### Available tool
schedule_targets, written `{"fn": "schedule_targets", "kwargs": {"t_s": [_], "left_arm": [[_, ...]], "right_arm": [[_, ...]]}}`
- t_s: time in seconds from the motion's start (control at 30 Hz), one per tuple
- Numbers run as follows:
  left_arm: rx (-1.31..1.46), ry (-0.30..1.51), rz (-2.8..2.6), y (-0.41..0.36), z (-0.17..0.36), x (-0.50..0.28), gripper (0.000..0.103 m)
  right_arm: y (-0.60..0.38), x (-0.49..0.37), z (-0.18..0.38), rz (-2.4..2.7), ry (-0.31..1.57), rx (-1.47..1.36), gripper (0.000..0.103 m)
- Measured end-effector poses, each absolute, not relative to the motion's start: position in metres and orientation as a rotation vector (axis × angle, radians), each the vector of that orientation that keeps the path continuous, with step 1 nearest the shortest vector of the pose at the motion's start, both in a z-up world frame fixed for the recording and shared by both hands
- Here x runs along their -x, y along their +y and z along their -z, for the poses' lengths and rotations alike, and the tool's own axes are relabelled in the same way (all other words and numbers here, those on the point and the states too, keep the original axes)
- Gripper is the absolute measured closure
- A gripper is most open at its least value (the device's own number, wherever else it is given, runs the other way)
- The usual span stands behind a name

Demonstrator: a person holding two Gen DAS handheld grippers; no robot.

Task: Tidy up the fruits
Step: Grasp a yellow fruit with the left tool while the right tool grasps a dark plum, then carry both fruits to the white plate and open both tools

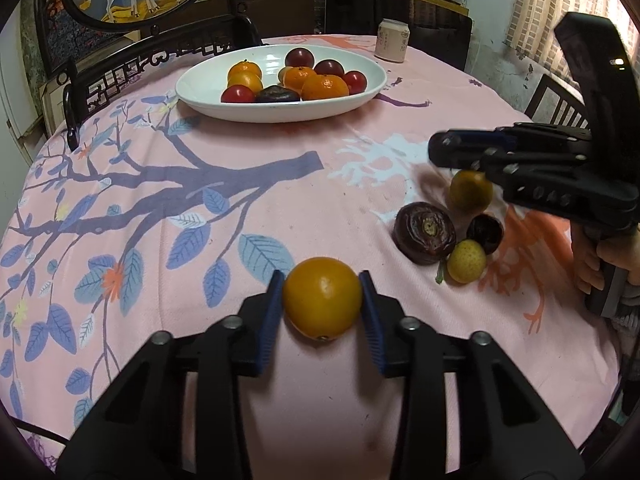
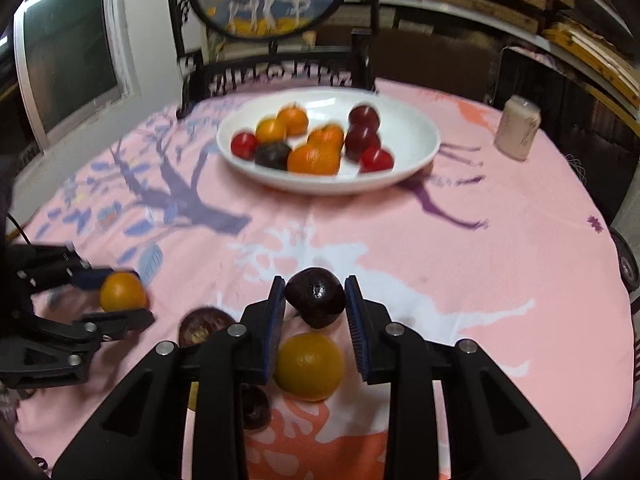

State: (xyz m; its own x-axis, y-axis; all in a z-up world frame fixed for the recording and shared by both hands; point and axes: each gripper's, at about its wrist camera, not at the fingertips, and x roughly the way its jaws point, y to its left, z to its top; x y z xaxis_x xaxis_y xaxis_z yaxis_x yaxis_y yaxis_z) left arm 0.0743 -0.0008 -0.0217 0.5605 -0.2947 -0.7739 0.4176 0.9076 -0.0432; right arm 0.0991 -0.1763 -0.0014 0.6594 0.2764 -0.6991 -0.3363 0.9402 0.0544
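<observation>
My left gripper [image 1: 321, 276] is shut on an orange fruit [image 1: 322, 304], with a blue pad against each side, low over the pink tablecloth. My right gripper [image 2: 315, 280] is shut on a dark purple fruit [image 2: 316, 304]. Under it lies a yellow-orange fruit [image 2: 309, 366]. In the left wrist view the right gripper [image 1: 440, 148] hovers blurred over a cluster: a yellow-green fruit [image 1: 471, 190], two dark purple fruits [image 1: 424, 233] and a small yellow one [image 1: 466, 261]. A white oval plate [image 1: 192, 92] at the back holds several oranges and red and dark fruits.
A pale drink can [image 1: 391, 40] stands behind the plate at the right. Dark carved chairs ring the round table's far edge [image 2: 280, 68]. A hand [image 1: 592, 264] holds the right gripper's handle near the table's right edge. Bare cloth lies between the plate and the grippers.
</observation>
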Motion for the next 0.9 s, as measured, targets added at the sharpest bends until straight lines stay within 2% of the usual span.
{"fn": "schedule_targets", "kwargs": {"t_s": [0.2,0.37,0.63,0.87,0.9], "left_arm": [[-0.157,0.865,0.407,-0.002,0.019,-0.077,0.067],[-0.133,0.809,0.359,0.006,-0.002,-0.092,0.067],[-0.051,0.76,0.292,0.002,-0.054,-0.177,0.067],[0.056,0.797,0.212,0.008,-0.04,-0.243,0.067],[0.073,0.802,0.206,0.009,-0.036,-0.248,0.067]], "right_arm": [[-0.192,-0.099,-0.008,-0.34,0.751,0.013,0.072],[-0.201,-0.099,-0.015,-0.331,0.73,-0.036,0.072],[-0.202,-0.148,-0.047,-0.336,0.716,-0.126,0.072],[-0.183,-0.207,-0.033,-0.329,0.739,-0.196,0.072],[-0.183,-0.213,-0.03,-0.326,0.743,-0.217,0.068]]}}
